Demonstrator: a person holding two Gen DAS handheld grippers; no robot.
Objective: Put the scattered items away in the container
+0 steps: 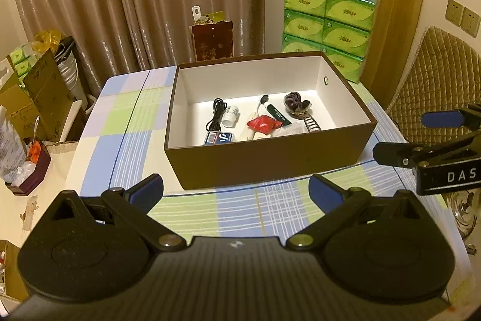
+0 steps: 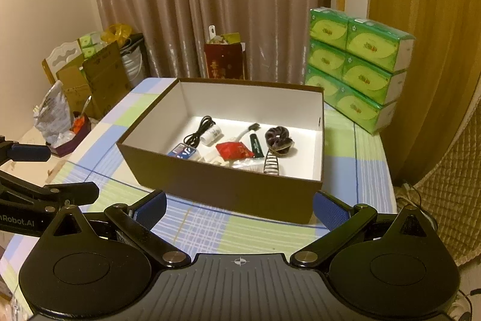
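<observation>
Your left gripper (image 1: 236,191) and right gripper (image 2: 240,208) both gape wide, holding nothing, near the brown box (image 1: 270,161). Items (image 2: 231,145) lie inside it; its near wall hides some of them.

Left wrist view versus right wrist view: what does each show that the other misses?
Only the left wrist view shows the wall sockets and the right gripper from the side, open. Only the right wrist view shows the left gripper from the side, also open. Both show the brown box holding the black cable, red packet and scrunchie, and the green tissue packs behind.
</observation>
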